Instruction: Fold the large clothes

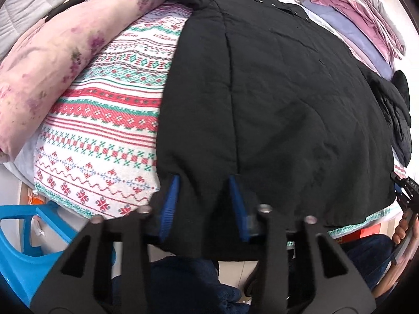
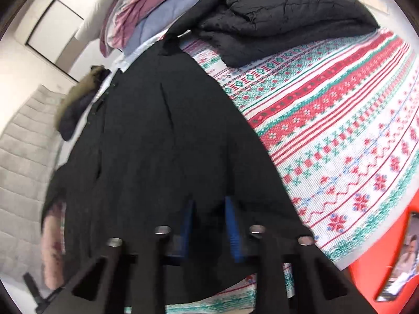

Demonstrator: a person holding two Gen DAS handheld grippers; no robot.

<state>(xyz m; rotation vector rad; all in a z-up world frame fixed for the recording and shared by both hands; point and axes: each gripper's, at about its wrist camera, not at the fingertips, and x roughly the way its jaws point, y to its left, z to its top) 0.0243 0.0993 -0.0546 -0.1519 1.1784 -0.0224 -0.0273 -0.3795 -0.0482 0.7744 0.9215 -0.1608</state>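
A large black coat [image 1: 275, 91] lies spread flat on a bed with a red, green and white patterned cover [image 1: 104, 136]. My left gripper [image 1: 204, 183] is open, its blue-padded fingers [image 1: 171, 196] straddling the coat's near hem at its left corner. My right gripper [image 2: 208, 206] is open too, its blue pads over the hem of the same coat [image 2: 162, 144] near its right edge. It shows at the right edge of the left wrist view [image 1: 406, 191], held in a hand. A black sleeve [image 1: 398, 110] lies folded at the coat's right side.
A pink floral duvet roll [image 1: 47, 73] lies left of the coat. Pink and lilac bedding [image 1: 361, 26] is piled at the far right. A folded black padded garment [image 2: 282, 18] sits farther up the bed. A blue plastic stool [image 1: 23, 248] stands at the lower left, and a red box [image 2: 387, 267] is beside the bed.
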